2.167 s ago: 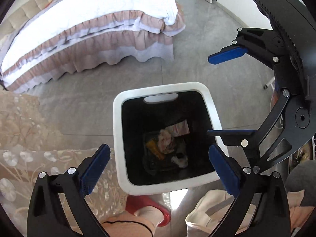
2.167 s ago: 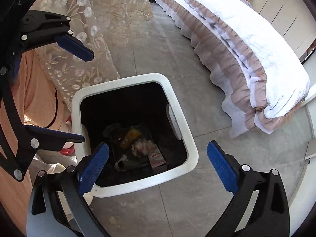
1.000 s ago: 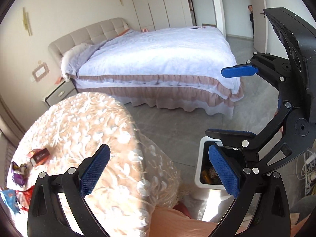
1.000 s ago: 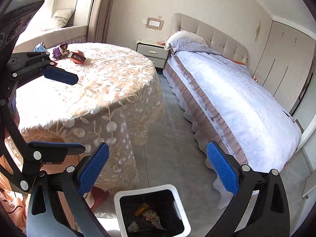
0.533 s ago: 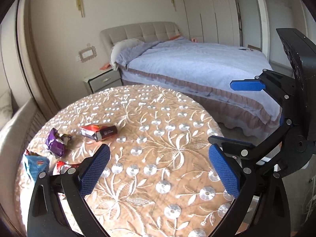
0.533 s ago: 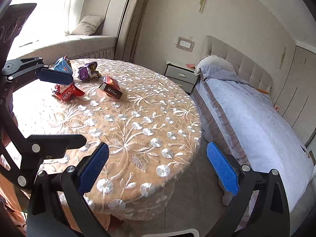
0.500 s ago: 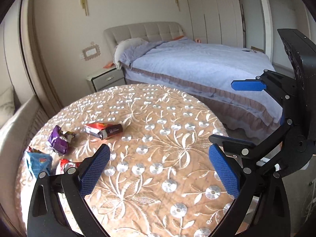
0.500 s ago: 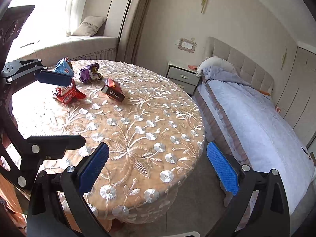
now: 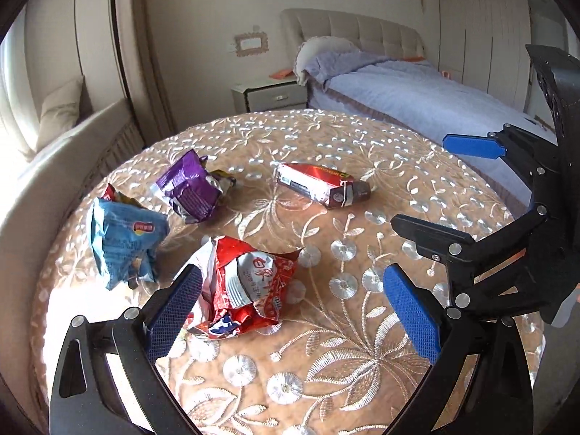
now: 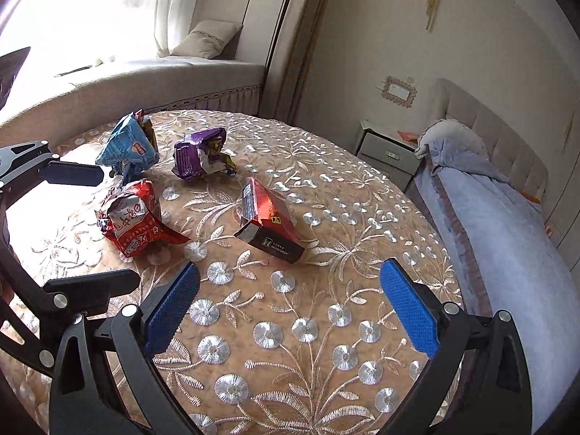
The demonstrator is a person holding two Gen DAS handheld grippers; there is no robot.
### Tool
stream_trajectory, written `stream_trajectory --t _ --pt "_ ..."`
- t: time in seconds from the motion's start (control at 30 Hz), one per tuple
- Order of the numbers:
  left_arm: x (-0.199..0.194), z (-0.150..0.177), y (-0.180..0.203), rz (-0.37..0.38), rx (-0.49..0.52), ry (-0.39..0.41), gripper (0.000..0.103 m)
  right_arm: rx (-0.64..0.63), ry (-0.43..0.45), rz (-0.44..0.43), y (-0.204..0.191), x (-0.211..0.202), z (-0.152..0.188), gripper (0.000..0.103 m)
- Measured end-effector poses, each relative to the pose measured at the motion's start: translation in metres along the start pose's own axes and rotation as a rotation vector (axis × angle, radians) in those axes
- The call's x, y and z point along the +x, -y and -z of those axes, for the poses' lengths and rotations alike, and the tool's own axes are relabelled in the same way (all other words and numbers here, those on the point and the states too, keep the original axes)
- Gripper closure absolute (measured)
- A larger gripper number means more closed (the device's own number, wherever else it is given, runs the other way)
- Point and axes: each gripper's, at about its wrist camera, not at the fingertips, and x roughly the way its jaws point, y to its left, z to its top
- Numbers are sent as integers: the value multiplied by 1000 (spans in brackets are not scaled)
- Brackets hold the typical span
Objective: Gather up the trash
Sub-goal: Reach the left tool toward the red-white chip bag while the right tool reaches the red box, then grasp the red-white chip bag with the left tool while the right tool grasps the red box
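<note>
Several pieces of trash lie on a round table (image 9: 344, 344) (image 10: 290, 344) under an embroidered cloth. A crumpled red snack bag (image 9: 246, 290) (image 10: 136, 219) lies just ahead of my left gripper (image 9: 290, 311), close to its left finger, untouched. Behind it are a blue bag (image 9: 123, 239) (image 10: 127, 146), a purple wrapper (image 9: 190, 190) (image 10: 199, 154) and a red carton (image 9: 320, 185) (image 10: 270, 221). My left gripper is open and empty. My right gripper (image 10: 290, 308) is open too, hovering short of the carton. The bin is out of view.
A bed (image 9: 417, 90) (image 10: 507, 235) with a blue cover stands right of the table, a nightstand (image 9: 270, 96) (image 10: 389, 150) beside its headboard. A cushioned window bench (image 10: 145, 76) curves behind the table.
Both grippers rose from over the white bin, swung up over the table, then closed in on the trash. The red bag now lies by the left gripper's fingers. Both stayed open.
</note>
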Motion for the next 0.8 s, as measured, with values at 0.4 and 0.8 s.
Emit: stream_trajectory --t 0.4,0.8 --pt "65 -4 -34 -72 -53 -167 5 -67 -152 16 -16 96 -25 5" --pt "53 -10 -44 -118 -53 -105 48 -7 -131 -7 -4 63 -14 53"
